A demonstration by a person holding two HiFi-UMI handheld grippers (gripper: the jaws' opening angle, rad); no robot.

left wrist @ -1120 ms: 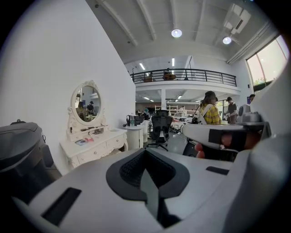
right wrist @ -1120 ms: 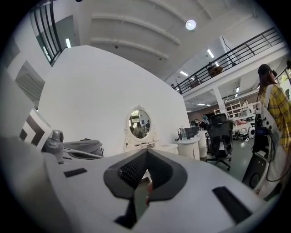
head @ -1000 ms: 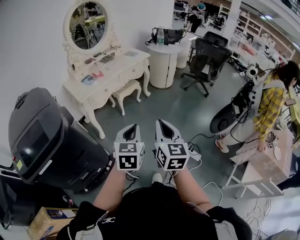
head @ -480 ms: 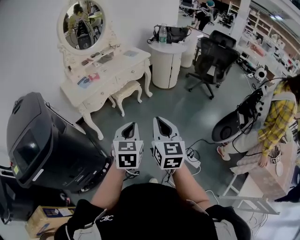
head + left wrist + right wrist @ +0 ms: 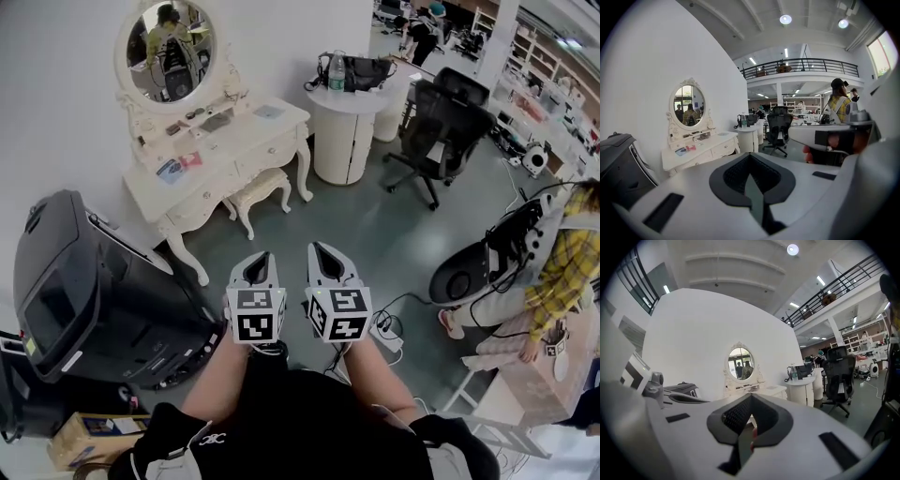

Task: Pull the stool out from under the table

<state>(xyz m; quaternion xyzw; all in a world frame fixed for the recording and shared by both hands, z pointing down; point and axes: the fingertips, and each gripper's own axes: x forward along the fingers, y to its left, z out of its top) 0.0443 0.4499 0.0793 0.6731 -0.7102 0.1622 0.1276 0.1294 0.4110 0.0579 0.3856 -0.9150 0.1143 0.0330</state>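
Left gripper [image 5: 262,261] and right gripper [image 5: 323,255] side by side, jaws pressed together, empty. Stool [image 5: 256,193] under table [image 5: 225,155], well ahead of both

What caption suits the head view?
White left gripper and right gripper, shut and empty, point toward the cream carved stool tucked under the white dressing table.

Bright overhead lamps [image 5: 785,19] light evenly; fisheye edges bend.

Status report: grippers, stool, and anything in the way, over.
Left gripper and right gripper both shut, empty. Stool tucked under the dressing table, untouched. Nothing between; black machine off to the left.
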